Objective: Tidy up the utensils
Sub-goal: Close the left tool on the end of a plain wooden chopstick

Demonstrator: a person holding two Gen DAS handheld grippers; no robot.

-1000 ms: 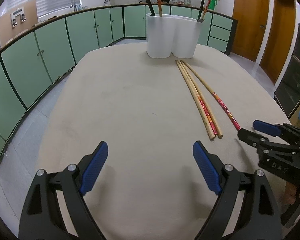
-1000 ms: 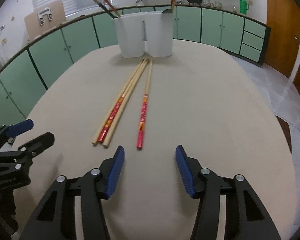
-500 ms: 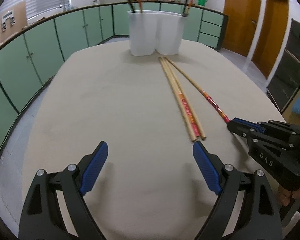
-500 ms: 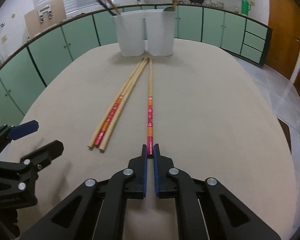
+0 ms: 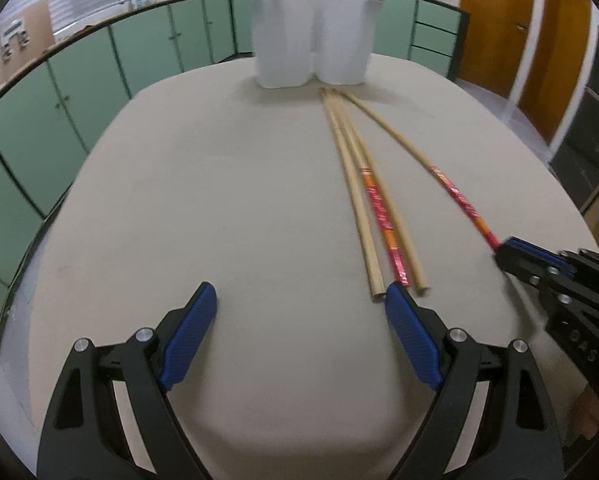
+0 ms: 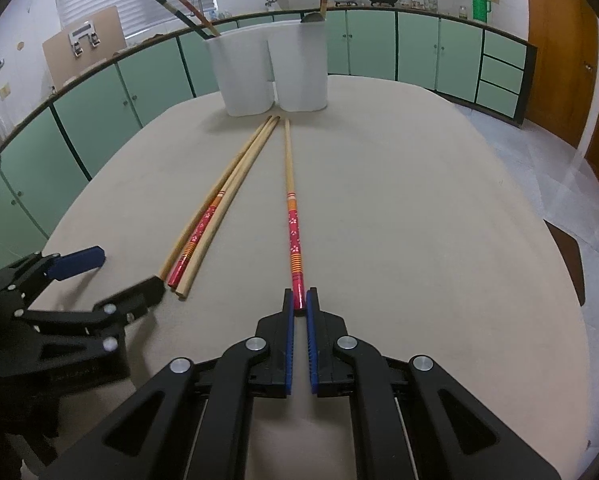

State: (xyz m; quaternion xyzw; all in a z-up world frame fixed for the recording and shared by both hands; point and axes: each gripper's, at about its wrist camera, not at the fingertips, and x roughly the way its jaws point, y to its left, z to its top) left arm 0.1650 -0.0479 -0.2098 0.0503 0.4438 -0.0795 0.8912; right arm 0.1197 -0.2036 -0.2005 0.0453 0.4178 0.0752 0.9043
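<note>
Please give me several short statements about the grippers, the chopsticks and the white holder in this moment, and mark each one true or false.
1. The right gripper is closed on the red end of the single chopstick. True.
2. The left gripper holds a chopstick. False: its jaws are open wide with nothing between them.
3. Three chopsticks lie together on the table, apart from the gripped one. True.
4. The white holder is empty. False: utensils stand in both of its compartments.
5. The white holder lies on its side. False: it stands upright at the far end of the table.
</note>
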